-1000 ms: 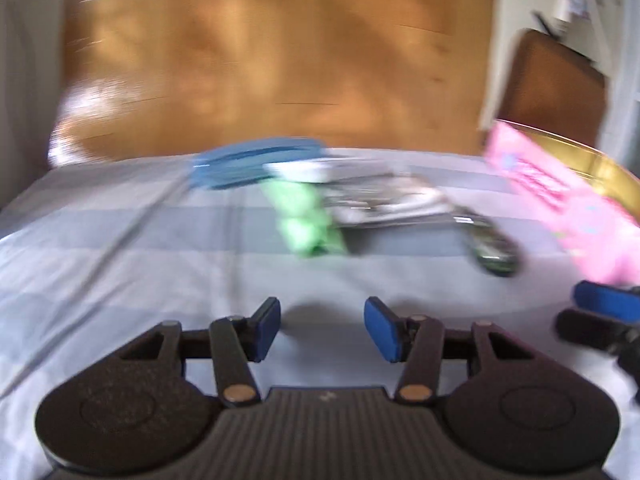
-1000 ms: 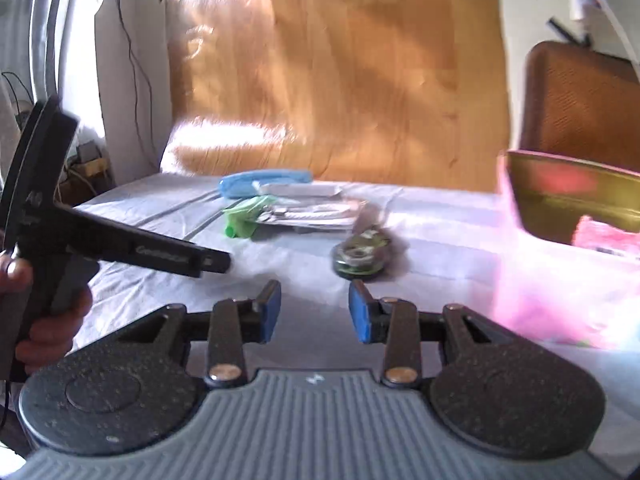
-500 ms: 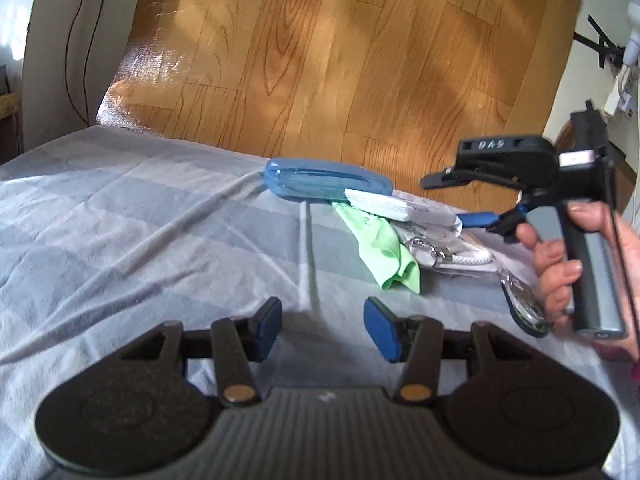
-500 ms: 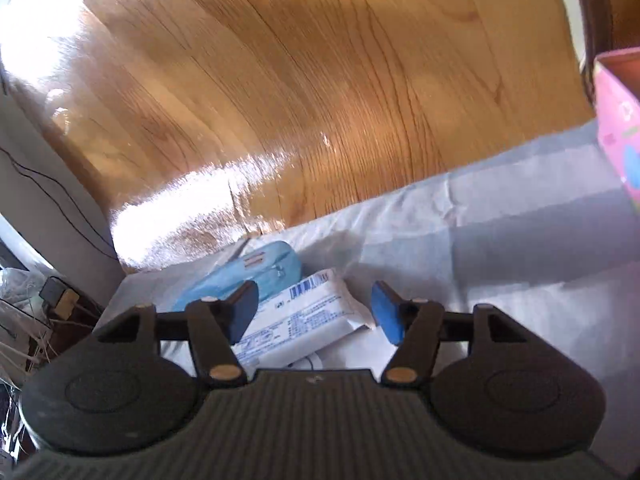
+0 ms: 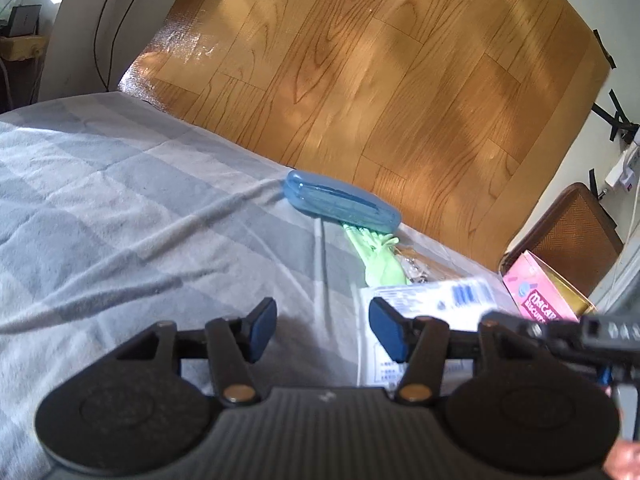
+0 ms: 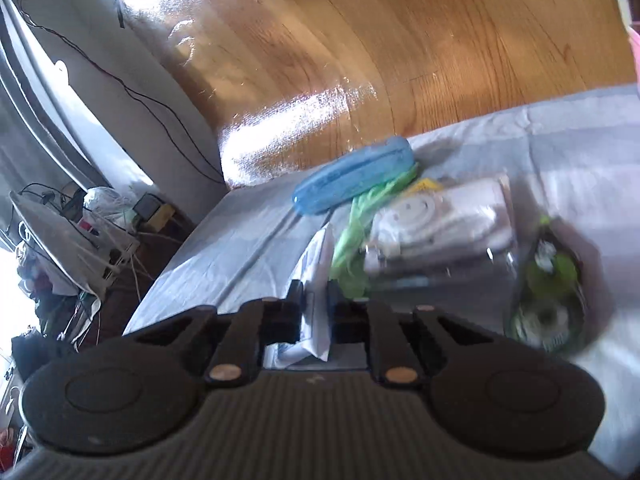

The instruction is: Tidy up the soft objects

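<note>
Right gripper (image 6: 314,312) jaws clamped on white tissue packet (image 5: 424,300), lifted just off the grey checked surface (image 5: 140,208). Left gripper (image 5: 322,330) hovering low, jaws apart, holding nothing. Beyond: blue case (image 6: 354,174) touching green cloth (image 6: 352,240); clear bag (image 6: 444,224) beside; pink box (image 5: 538,300) at far right.

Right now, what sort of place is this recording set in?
Likely a lived-in room at home: a bed or table covered with a grey checked sheet, wood-look flooring and cluttered cables by the wall.
</note>
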### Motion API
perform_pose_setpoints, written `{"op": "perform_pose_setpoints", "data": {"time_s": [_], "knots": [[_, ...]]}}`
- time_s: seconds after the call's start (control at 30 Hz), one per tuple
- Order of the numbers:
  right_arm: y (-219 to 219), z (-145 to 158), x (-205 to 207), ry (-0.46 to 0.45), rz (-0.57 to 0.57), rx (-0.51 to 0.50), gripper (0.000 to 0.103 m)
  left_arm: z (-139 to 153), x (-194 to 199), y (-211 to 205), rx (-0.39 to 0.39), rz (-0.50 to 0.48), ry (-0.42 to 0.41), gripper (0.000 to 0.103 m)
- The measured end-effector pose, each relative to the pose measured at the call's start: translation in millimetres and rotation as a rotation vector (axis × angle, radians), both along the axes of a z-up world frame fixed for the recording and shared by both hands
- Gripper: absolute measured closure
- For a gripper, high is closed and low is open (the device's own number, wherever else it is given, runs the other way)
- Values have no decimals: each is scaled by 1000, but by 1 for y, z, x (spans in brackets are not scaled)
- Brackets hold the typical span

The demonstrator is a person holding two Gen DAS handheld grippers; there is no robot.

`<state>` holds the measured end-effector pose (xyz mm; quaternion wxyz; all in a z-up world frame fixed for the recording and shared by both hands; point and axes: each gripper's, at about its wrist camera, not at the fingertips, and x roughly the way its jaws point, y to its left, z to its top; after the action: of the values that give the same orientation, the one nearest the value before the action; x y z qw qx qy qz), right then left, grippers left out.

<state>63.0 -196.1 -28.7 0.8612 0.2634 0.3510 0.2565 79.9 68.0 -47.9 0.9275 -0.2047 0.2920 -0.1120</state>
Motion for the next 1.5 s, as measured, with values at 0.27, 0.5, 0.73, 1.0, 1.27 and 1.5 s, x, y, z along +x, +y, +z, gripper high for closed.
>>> {"op": "perform_pose_setpoints", "data": {"time_s": [0.27, 0.5, 0.73, 1.0, 1.27, 1.5], "knots": [[-79, -29, -115, -34, -257, -50, 77, 2, -7, -36, 41, -248, 11, 54], [-84, -25, -157, -149, -292, -268, 42, 18, -28, -114, 86, -504, 22, 55], [-58, -32, -137, -198, -183, -445, 36, 11, -23, -156, 202, -557, 90, 56], [-53, -30, -129, -268, -202, -507, 54, 24, -52, -180, 271, -619, 12, 61], [-116, 26, -125, -482, -461, -512, 55, 104, -24, -246, 181, -687, -186, 61], [-173, 10, -76, -337, -565, -607, 55, 84, 23, -337, 252, -699, -133, 61]]}}
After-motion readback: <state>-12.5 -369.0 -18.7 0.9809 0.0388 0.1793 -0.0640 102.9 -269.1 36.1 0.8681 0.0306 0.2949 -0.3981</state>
